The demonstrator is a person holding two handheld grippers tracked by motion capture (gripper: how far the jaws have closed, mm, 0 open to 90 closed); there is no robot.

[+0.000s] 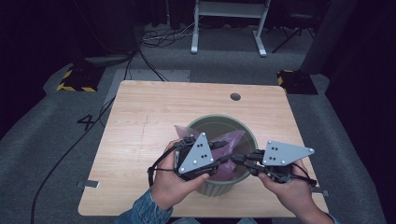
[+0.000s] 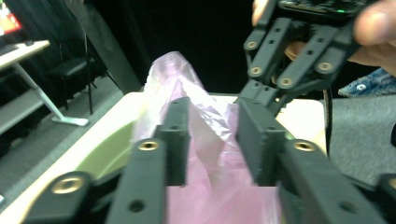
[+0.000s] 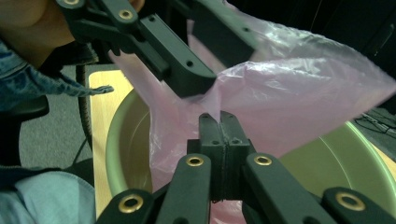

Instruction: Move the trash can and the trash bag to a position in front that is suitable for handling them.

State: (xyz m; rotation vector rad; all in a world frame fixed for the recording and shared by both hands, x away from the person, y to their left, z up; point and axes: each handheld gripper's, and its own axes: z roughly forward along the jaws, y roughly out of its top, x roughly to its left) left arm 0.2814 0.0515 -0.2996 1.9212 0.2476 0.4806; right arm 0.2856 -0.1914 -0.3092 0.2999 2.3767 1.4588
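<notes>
A thin pink plastic bag (image 1: pixel 229 140) hangs over a green bin (image 1: pixel 219 118) near the table's front edge. My right gripper (image 3: pixel 219 120) comes in from the right, its jaws pressed flat together on a fold of the bag (image 3: pixel 299 98). My left gripper (image 2: pixel 212 140) reaches in from the left. Its jaws stand apart, with loose bag film (image 2: pixel 173 77) bulging up between them. In the high view the left gripper (image 1: pixel 220 151) and right gripper (image 1: pixel 236 159) nearly meet tip to tip above the bin's near rim. The bag's lower part is hidden inside the bin.
The bin stands on a light wooden table (image 1: pixel 154 112) with a round cable hole (image 1: pixel 235 97) at the back. Grey carpet surrounds the table. A white desk frame (image 1: pixel 229 23) and cables (image 1: pixel 159 37) lie beyond it.
</notes>
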